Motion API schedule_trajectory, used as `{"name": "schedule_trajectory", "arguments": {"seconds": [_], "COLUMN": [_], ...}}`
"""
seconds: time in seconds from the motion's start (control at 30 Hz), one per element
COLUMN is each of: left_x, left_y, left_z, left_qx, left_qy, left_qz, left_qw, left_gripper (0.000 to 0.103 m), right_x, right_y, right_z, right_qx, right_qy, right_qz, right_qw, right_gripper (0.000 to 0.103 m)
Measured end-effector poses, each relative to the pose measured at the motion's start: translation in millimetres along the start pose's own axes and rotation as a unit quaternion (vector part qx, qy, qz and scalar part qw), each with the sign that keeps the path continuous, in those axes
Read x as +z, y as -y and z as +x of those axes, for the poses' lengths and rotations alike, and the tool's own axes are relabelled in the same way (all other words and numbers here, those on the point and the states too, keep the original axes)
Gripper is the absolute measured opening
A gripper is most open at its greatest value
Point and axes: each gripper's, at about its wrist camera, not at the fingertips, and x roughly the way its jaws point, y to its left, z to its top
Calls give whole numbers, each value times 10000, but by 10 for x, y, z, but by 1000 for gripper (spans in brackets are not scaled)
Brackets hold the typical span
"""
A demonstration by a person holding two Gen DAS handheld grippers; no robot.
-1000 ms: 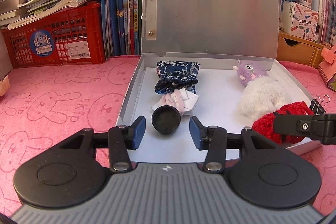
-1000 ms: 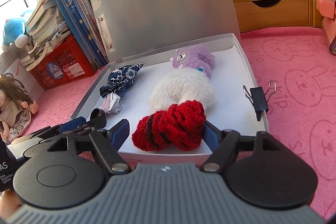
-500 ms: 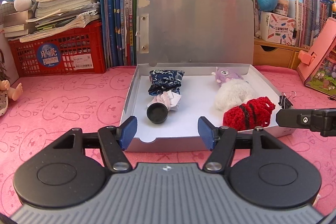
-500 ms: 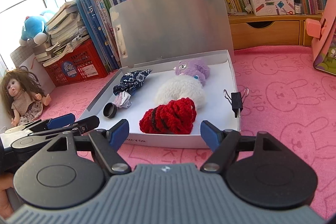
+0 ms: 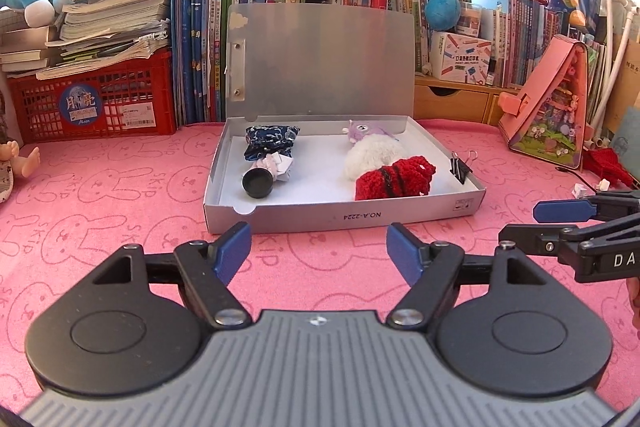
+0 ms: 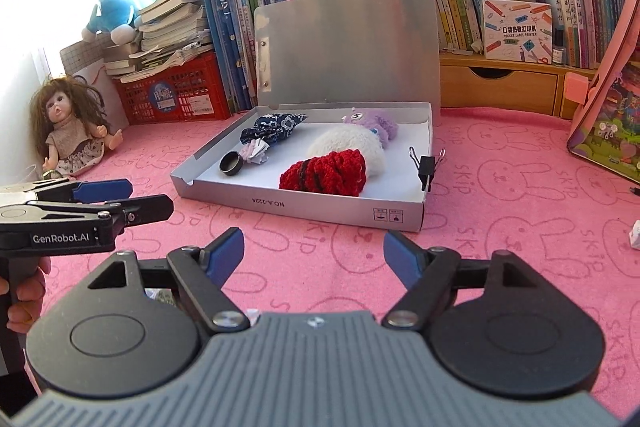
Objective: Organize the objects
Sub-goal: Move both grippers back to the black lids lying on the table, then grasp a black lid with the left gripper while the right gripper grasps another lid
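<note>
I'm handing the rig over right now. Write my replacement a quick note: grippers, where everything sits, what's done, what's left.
Left gripper: open, nothing between its jaws, which have just been opening; it is short of the box.
Right gripper: open, empty, also short of the box.
Open grey flat box on the pink mat holds the black round cap, blue patterned pouch, white-and-purple plush and red knitted piece; a black binder clip is on its right wall.
Done: these items are in.
Left: probably closing the upright lid.
</note>
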Motion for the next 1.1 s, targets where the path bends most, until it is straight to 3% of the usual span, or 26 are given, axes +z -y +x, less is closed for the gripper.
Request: {"name": "schedule_trajectory", "arguments": {"seconds": [0.37, 0.8, 0.97, 1.1], "left_x": [-495, -974, -1087, -1126], "left_y": [96, 362, 456, 487], "left_z": [-550, -946, -953, -916], "left_qx": [-338, -1149, -1314, -1362], "left_qy": [-141, -496, -690, -760], "left_qz": [196, 680, 713, 724], "left_qw": [9991, 9898, 9864, 9851], "left_gripper": [80, 79, 65, 61], "right_x": [-440, -817, -922, -982], "right_y": [-83, -167, -278, -352], "right_z": [-402, -772, -813, -771], "right_qx": [123, 828, 945, 957], "right_qy": [-170, -469, -561, -632], "right_qz": [-537, -908, -1197, -1315], "right_qw": [9983, 9913, 9867, 9847], "right_gripper": [86, 86, 84, 79]}}
